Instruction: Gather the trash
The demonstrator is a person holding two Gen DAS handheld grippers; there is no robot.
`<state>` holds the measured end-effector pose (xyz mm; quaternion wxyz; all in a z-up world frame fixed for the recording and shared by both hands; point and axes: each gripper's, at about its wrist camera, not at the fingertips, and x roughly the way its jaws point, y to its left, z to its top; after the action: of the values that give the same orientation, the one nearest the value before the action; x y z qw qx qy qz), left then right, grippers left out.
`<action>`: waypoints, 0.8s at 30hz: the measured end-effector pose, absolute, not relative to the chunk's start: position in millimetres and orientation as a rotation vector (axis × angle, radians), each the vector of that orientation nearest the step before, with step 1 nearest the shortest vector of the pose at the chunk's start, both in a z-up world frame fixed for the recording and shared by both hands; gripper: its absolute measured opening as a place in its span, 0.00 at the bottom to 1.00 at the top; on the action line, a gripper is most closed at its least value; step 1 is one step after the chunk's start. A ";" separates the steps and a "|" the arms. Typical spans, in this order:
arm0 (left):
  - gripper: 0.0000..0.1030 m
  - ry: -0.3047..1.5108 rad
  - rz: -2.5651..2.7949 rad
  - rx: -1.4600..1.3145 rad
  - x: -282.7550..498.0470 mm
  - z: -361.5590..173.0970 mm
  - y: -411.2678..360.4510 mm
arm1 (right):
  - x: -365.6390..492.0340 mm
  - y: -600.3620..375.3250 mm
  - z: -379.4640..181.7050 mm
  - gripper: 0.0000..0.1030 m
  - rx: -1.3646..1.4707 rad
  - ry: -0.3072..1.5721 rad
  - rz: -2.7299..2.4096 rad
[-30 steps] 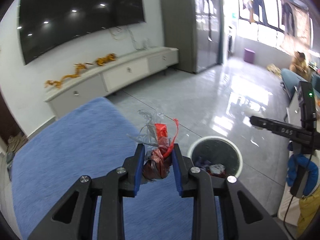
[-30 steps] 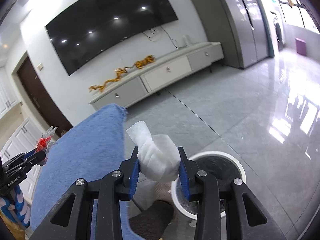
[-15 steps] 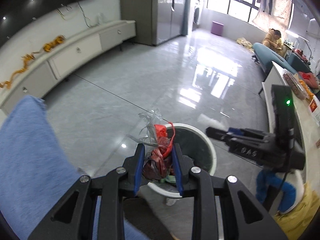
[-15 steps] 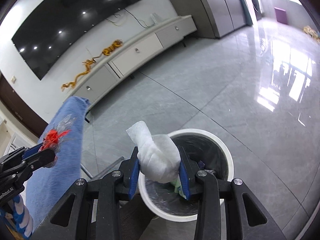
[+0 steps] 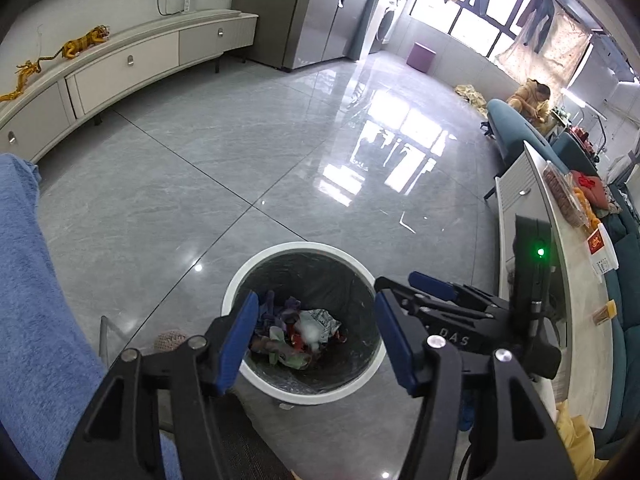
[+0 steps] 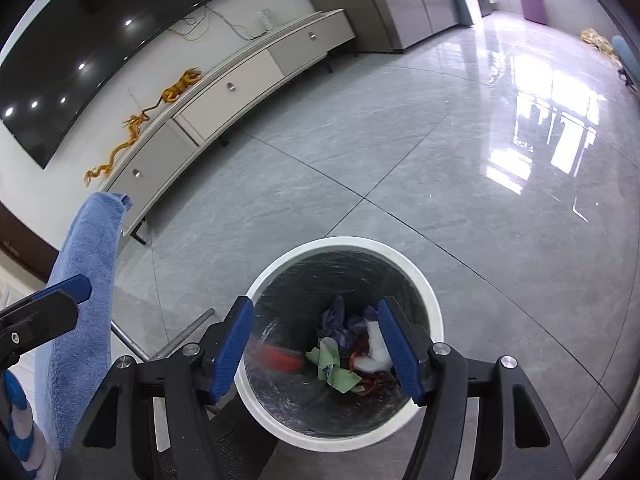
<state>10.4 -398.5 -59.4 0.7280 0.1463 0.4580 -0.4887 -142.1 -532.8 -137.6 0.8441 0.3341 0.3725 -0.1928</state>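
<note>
Landmark: the white-rimmed trash bin (image 5: 256, 274) with its dark liner stands on the grey tiled floor (image 5: 224, 168); every place below is given from it.
Blue towel: a blue towel (image 5: 36, 300) covers the surface to the left of the bin, in both wrist views.
TV cabinet: beyond the bin, to the upper left, a long white cabinet (image 6: 248, 80) runs along the wall, with golden figurines (image 6: 176, 90) on top and a dark screen (image 6: 100, 36) above it.
Your left gripper: your left gripper (image 5: 316, 340) hangs over the bin mouth, pointing down into it. Its jaws have just been opening and now stand apart, with nothing between the blue pads (image 5: 238, 344).
Trash: crumpled wrappers and tissue (image 5: 304, 330) lie in the bottom of the bin, directly below both grippers; in the right wrist view a blurred red piece (image 6: 280, 358) shows low at the left inside wall.
Your right gripper: your right gripper (image 6: 320, 348) also hangs over the bin mouth, just right of the left one. Its jaws have just been opening too; they are spread and grip nothing.
Counter: a long white counter (image 5: 576, 280) with packets on it stands to the right of the bin.
</note>
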 end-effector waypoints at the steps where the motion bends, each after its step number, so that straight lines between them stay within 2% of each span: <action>1: 0.57 1.003 -1.071 0.317 9.6 -55.1 -395.8 | -145.9 -531.6 -134.1 0.61 0.706 0.782 -0.413; 6: 0.57 0.948 -1.025 0.295 1.3 -31.2 -363.2 | -148.1 -521.7 -110.2 0.63 0.681 0.747 -0.405; 13: 0.64 0.883 -0.918 0.211 -3.7 3.9 -297.9 | -149.1 -484.4 -63.0 0.68 0.618 0.692 -0.363; 15: 0.64 0.859 -0.892 0.177 -4.8 13.7 -273.7 | -146.1 -467.7 -48.5 0.72 0.581 0.681 -0.342; 24: 0.76 0.655 -0.682 0.102 -20.3 49.2 -160.3 | -127.7 -378.0 2.4 0.77 0.401 0.659 -0.249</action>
<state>-20.3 -160.3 49.2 0.8890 0.0492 0.3154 -0.3284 -127.7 -378.0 2.4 0.9189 0.1952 0.3206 -0.1209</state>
